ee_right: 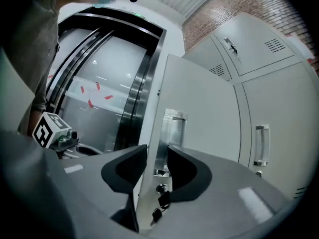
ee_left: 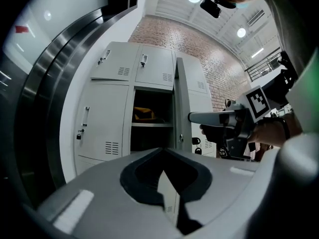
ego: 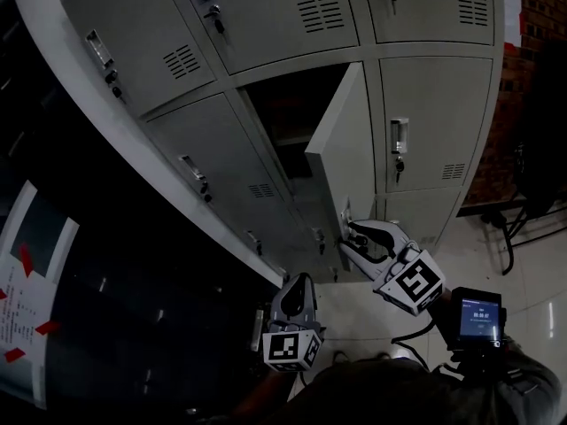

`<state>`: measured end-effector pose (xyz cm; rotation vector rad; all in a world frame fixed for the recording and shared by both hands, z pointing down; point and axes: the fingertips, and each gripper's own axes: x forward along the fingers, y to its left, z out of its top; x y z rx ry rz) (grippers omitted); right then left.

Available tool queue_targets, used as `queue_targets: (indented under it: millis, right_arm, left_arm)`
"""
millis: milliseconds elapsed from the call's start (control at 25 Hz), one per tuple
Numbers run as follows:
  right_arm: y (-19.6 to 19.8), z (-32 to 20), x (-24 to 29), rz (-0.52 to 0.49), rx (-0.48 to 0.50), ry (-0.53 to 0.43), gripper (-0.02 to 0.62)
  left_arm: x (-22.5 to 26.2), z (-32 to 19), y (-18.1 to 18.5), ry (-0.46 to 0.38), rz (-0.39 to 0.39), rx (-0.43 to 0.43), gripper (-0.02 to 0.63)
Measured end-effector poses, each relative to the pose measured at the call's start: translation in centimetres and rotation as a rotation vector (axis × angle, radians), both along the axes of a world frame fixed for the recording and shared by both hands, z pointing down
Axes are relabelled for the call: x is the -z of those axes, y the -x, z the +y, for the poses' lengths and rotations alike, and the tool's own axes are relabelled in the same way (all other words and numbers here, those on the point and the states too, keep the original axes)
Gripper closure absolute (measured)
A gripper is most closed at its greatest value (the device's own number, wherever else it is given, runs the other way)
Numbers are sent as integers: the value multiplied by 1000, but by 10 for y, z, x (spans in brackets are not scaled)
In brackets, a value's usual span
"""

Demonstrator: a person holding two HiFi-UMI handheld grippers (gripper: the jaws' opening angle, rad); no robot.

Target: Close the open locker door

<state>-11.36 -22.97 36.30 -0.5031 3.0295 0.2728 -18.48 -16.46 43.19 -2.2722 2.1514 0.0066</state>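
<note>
Your right gripper (ego: 345,239) straddles the locker door (ego: 347,140) edge, jaws apart; your left gripper (ego: 300,282), below the door, is closed, empty

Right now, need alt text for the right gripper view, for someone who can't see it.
The right gripper straddles the free edge of the open locker door, with its jaws apart, one on each side. It sits just beside the door's handle and dangling keys. Closed lockers stand at right, and a dark-framed glass panel lies behind at left.
</note>
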Motion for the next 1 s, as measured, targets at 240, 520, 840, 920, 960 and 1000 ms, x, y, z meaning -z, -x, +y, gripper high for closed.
queue_targets:
  millis: [240,520,840,920,960,1000]
  right_arm:
    - [36,-6,0,17,-24,-8,459]
    - [71,-17,-2,40,-75,-30,462]
    - [100,-45,0,31,-198,-23,560]
    - [109,-51,-1,31,-215,-22,560]
    - [114,-53,-1,31,-222,-22,560]
    - [118,-56,-1,34,-230,-23,558]
  left_arm:
    - [7,7,32,1,5,43,604]
    - [11,-1,70,-24,9,56,604]
    - [17,-16,113,-47,12,40,604]
    - [16,-20,125,-50,14,33,604]
    - [15,-22,130,-51,15,28,604]
    - [14,-24,136,-51,16,24,604]
